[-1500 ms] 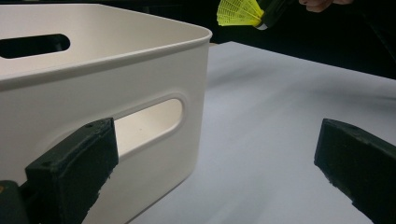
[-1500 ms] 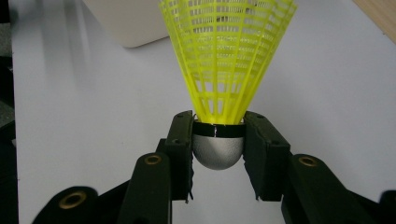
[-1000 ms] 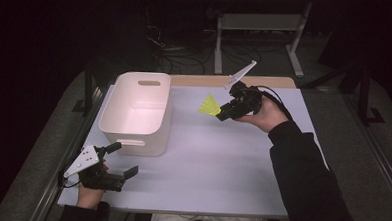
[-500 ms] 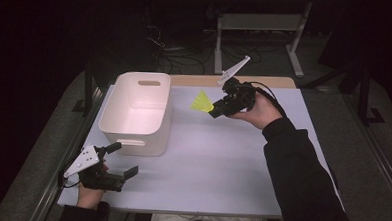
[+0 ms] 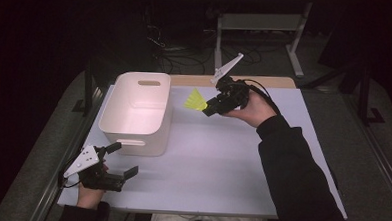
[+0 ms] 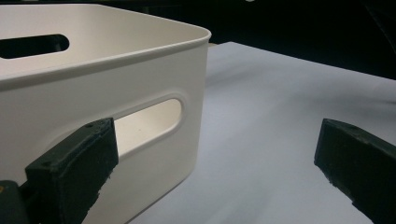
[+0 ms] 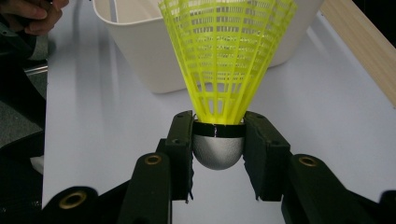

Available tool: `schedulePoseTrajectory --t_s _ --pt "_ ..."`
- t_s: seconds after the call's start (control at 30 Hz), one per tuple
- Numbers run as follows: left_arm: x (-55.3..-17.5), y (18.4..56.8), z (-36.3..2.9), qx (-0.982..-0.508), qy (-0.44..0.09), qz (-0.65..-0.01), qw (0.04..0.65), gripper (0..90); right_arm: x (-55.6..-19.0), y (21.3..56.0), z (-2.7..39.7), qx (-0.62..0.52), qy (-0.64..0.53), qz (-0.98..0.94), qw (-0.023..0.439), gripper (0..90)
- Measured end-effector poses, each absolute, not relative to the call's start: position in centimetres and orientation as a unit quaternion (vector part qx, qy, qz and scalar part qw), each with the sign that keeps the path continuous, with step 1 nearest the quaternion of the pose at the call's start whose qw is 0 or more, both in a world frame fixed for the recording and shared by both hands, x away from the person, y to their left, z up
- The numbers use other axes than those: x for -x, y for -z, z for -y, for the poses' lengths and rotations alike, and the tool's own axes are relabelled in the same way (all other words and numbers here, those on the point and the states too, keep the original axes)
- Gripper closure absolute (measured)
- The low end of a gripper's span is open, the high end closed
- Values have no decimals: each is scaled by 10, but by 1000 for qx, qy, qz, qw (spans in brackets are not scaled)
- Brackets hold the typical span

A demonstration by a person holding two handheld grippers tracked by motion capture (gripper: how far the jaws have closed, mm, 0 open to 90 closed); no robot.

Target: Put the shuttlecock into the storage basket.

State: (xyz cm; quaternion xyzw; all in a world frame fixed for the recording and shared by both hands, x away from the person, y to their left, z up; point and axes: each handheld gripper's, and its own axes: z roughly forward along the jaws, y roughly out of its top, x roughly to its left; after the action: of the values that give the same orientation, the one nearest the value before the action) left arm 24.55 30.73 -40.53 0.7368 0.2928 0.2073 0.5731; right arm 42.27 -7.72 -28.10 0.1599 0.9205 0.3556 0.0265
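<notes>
Gripping shuttlecock (image 7: 227, 70) cork between jaws (centred)

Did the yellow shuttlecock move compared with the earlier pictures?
Yes. The shuttlecock, held in the right claw, moved left, closer to the white bin, which stayed in place.

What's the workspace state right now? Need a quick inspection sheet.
Surface: white table, wood strip along far edge.
Job's things: yellow shuttlecock held by its cork, skirt pointing toward the white bin; bin looks empty.
Clutter: nothing seen.
Grippers: right gripper shut on the shuttlecock, raised beside the bin; left gripper open, low near the bin's near wall.
Cables: one trails from the right gripper; more on the floor beyond.
Surroundings: dark room, metal frame behind the table.
</notes>
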Motion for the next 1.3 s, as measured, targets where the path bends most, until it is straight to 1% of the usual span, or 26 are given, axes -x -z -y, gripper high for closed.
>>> schedulePoseTrajectory --t_s 0.8,1.3 --pt "-245 405 -307 -736 -206 -293 575 0 -422 271 57 -138 -369 -919 29 635" --pt "-245 405 -307 -737 -204 -291 575 0 -424 262 33 -114 -375 -920 28 635"
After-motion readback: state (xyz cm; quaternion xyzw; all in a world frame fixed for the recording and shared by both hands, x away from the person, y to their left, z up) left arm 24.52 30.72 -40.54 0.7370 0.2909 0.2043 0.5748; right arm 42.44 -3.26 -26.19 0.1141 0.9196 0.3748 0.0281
